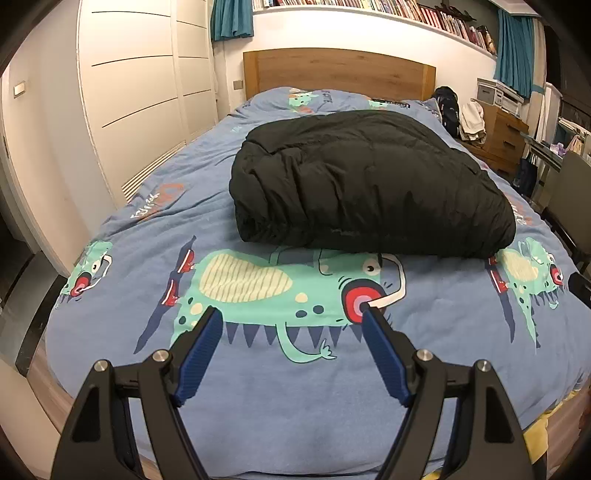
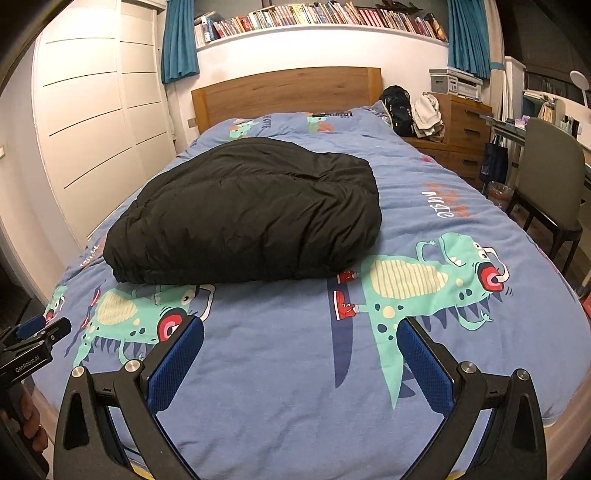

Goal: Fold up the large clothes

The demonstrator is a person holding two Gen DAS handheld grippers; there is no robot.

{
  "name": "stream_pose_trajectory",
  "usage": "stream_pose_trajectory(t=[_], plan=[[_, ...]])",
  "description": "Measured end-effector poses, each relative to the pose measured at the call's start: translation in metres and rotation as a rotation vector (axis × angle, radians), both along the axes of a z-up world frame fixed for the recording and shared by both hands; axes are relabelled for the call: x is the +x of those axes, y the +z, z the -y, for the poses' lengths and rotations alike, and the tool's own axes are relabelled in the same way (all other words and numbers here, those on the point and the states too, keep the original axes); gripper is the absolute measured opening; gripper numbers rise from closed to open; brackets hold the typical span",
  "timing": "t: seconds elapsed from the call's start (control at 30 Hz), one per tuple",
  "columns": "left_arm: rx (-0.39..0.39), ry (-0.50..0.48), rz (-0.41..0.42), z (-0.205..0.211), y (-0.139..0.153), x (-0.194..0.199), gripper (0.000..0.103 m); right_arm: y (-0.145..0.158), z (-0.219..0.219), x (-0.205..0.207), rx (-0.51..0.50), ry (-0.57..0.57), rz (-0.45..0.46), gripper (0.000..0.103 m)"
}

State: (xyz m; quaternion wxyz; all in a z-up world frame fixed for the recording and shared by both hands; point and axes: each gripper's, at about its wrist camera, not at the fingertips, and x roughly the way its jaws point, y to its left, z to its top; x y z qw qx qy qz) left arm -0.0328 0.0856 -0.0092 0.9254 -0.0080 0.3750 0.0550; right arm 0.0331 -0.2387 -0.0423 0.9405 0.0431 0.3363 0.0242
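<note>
Black puffy garment (image 1: 369, 181), quilted, lies folded into a thick bundle across the middle of the bed, on a blue dinosaur-print cover (image 1: 295, 387). Left gripper (image 1: 291, 314) hovers over the near part of the cover, well short of the bundle; blue-padded jaws spread wide, nothing between them. Right gripper (image 2: 301, 328) likewise spread and empty, above the cover near the foot end. Wooden headboard (image 2: 288, 92) stands behind the bundle; a row of books (image 2: 314, 18) lines the shelf above it
</note>
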Motion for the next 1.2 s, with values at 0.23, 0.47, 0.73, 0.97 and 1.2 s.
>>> stream_pose_trajectory(t=[0.23, 0.47, 0.73, 0.97, 1.2], plan=[[-0.006, -0.009, -0.007, 0.002, -0.006, 0.005, 0.077, -0.010, -0.002, 0.004, -0.017, -0.001, -0.022, 0.102], [-0.013, -0.014, -0.013, 0.002, -0.010, 0.008, 0.078, -0.018, 0.002, 0.005, -0.029, -0.015, -0.043, 0.102], [-0.001, -0.016, -0.010, 0.004, -0.011, 0.007, 0.078, -0.019, 0.010, 0.004, -0.041, -0.042, -0.043, 0.102], [-0.003, -0.015, -0.009, 0.002, -0.010, 0.006, 0.078, -0.014, 0.009, 0.001, -0.066, -0.041, -0.030, 0.102], [-0.011, -0.007, -0.020, 0.001, -0.011, 0.003, 0.077, -0.012, 0.010, 0.000, -0.066, -0.043, -0.026, 0.102]])
